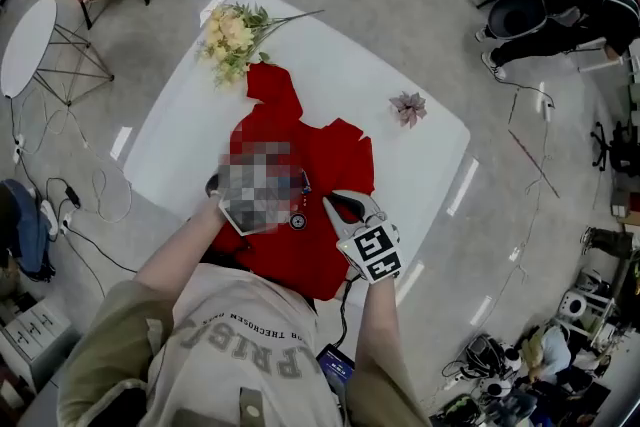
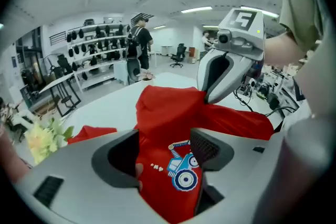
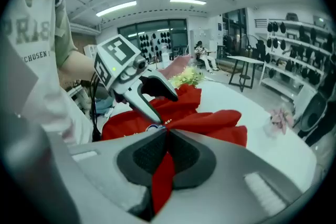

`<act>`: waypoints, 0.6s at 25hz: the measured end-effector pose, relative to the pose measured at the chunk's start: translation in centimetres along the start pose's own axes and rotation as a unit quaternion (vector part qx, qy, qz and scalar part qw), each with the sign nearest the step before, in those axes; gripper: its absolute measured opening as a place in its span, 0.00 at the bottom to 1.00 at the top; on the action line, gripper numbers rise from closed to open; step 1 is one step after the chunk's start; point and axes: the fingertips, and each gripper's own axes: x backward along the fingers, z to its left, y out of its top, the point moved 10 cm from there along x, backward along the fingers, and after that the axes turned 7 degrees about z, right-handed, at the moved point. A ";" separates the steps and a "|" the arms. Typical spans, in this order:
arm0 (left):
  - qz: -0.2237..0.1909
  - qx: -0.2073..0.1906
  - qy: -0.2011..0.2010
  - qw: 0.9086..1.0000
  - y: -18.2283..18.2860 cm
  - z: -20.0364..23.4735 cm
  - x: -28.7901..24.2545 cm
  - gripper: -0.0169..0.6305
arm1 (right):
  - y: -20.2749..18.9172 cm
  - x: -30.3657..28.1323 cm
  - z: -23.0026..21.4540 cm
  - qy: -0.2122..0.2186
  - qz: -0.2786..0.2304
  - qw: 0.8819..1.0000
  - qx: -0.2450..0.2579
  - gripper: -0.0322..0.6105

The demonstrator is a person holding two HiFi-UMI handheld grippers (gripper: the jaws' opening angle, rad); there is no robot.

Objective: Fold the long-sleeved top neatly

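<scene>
The red long-sleeved top (image 1: 335, 165), spread on the white tabletop (image 1: 420, 175), was pinched at a fold by the closed right hand-held gripper (image 3: 165, 134) while the left hand-held gripper (image 2: 165, 147) was held open astride its printed front, so unpinned cloth could be dragged askew.

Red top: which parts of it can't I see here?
Head view: a blur patch covers the red top's chest and the left gripper; the person's shirt hides part of its near edge.
Left gripper view: the gripper's body hides cloth below the tractor print.
</scene>
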 end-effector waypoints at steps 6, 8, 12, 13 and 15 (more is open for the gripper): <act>-0.019 -0.064 0.014 0.998 1.9 -2.3 -4.3 0.20 | -1.3 0.7 -0.2 0.037 -0.022 0.994 -0.103 0.07; -0.027 -0.047 0.012 0.998 1.8 -2.1 -4.3 0.11 | -1.6 1.2 -1.0 0.032 -0.022 0.991 -0.124 0.09; -0.016 -0.048 0.020 0.999 0.4 -1.9 -3.3 0.07 | -1.4 2.0 -3.4 0.046 -0.060 0.978 -0.192 0.38; -0.011 -0.049 0.022 0.999 -0.2 -1.9 -3.0 0.07 | -1.2 1.9 -4.0 0.042 -0.072 0.974 -0.211 0.41; 0.003 -0.050 0.023 0.998 -1.4 -2.3 -2.7 0.07 | -0.6 1.0 -5.1 0.023 -0.085 0.966 -0.242 0.41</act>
